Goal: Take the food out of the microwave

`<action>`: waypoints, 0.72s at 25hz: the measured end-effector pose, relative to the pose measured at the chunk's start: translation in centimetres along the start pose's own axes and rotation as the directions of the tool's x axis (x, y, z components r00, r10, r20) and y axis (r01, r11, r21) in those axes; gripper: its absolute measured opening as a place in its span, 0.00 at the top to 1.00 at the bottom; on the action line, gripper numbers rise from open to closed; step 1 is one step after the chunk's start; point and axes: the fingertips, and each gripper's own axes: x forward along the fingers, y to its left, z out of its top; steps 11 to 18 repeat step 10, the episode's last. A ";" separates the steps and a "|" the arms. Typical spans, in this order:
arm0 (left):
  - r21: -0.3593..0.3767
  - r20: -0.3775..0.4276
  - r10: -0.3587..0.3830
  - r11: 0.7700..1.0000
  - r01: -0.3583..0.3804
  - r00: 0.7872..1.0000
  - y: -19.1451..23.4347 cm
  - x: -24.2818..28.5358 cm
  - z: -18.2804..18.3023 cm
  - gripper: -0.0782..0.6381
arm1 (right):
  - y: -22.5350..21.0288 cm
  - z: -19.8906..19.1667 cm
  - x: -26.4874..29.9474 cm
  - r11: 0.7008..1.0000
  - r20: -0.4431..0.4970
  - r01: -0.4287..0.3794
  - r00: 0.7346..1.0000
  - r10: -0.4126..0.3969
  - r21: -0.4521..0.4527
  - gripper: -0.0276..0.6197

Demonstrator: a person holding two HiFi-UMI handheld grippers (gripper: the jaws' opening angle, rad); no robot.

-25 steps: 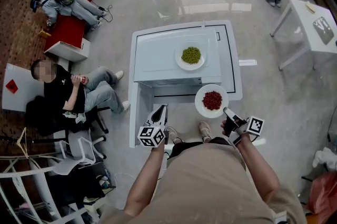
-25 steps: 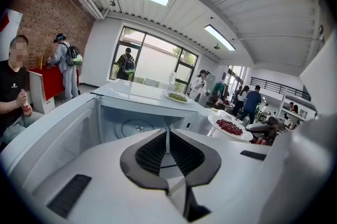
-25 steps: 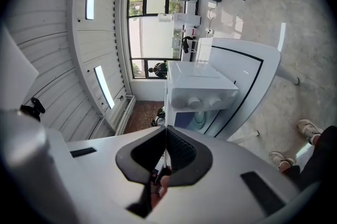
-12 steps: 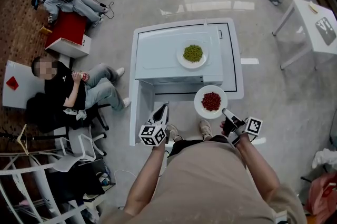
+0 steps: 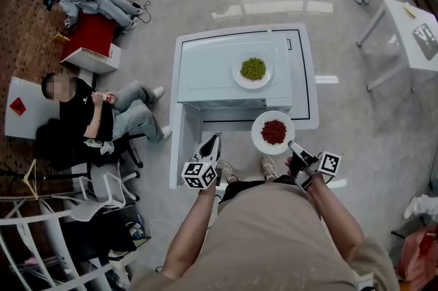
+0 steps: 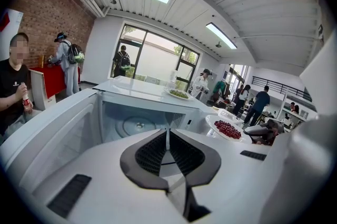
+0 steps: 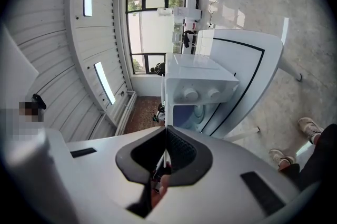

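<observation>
A white microwave (image 5: pixel 233 77) sits on a white table (image 5: pixel 308 77), its door (image 5: pixel 175 153) swung open toward me on the left. On the microwave's top rests a plate of green peas (image 5: pixel 253 70). My right gripper (image 5: pixel 295 148) is shut on the near rim of a white plate of red food (image 5: pixel 274 132), holding it in the air in front of the microwave. In the right gripper view the plate (image 7: pixel 166 96) shows edge-on between the pads. My left gripper (image 5: pixel 209 144) is shut on nothing before the open cavity (image 6: pixel 134 125); the red plate (image 6: pixel 227 128) lies to its right.
A person sits on a chair (image 5: pixel 79 111) at the left. A small white table (image 5: pixel 410 26) stands at the far right, and people stand at the room's far end. My own feet (image 5: pixel 267 166) are just below the held plate.
</observation>
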 end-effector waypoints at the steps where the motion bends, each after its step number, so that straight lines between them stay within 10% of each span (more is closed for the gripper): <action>1: 0.000 0.000 0.000 1.000 0.000 1.000 0.0 0.0 0.0 0.88 | 0.1 -0.1 0.1 1.000 -0.003 -0.002 1.000 0.002 -0.002 0.94; 18: -0.004 0.007 0.008 1.000 -0.008 1.000 0.4 -0.3 0.2 0.88 | 0.6 -0.6 0.6 1.000 -0.022 -0.009 1.000 0.009 -0.005 0.94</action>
